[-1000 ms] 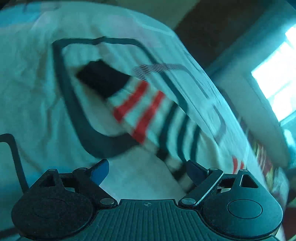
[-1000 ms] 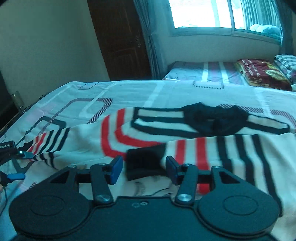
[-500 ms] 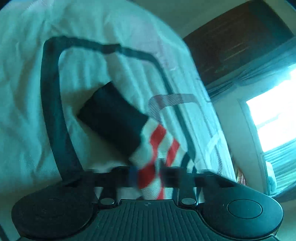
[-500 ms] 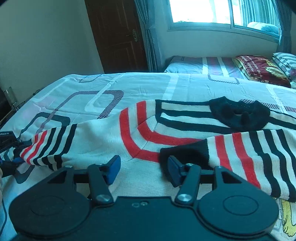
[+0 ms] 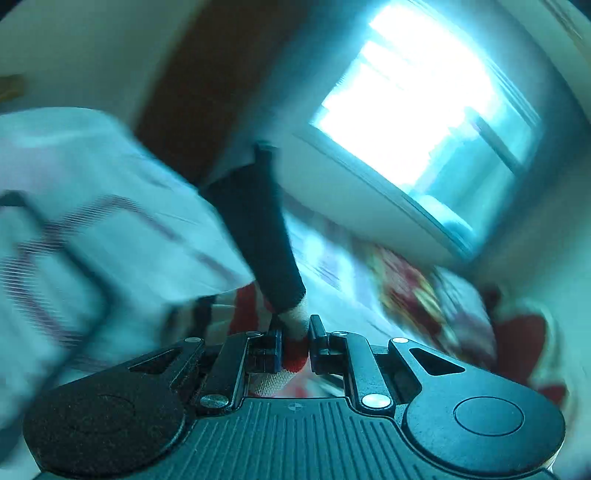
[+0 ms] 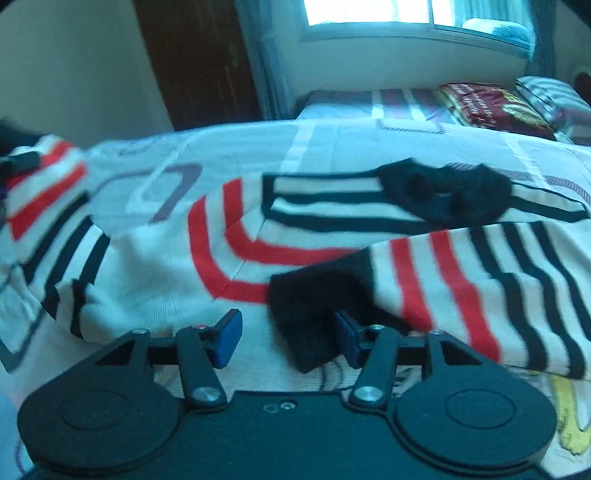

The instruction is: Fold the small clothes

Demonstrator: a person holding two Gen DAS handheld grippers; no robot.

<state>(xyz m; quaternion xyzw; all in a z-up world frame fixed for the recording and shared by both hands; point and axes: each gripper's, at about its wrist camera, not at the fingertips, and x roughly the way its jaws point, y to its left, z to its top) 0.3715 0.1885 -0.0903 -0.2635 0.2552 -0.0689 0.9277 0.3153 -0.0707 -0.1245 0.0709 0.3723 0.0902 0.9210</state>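
A white sweater (image 6: 155, 291) with red and black stripes and a black collar (image 6: 447, 195) lies spread on the bed. My left gripper (image 5: 294, 341) is shut on the left sleeve (image 5: 291, 354) near its black cuff (image 5: 258, 229) and holds it lifted; the same raised sleeve (image 6: 40, 184) shows at far left in the right wrist view. My right gripper (image 6: 286, 338) is open, just above the sweater, with the right sleeve's black cuff (image 6: 314, 302) lying between its fingers.
The bed carries a pale sheet (image 6: 332, 136) with dark rectangle outlines. Pillows (image 6: 491, 107) lie at the far right. A dark wooden door (image 6: 199, 59) and a bright window (image 6: 406, 11) stand behind the bed.
My left gripper closed on the left sleeve and lifted it up off the bed, swinging toward the window. My right gripper stayed open and moved closer over the right cuff.
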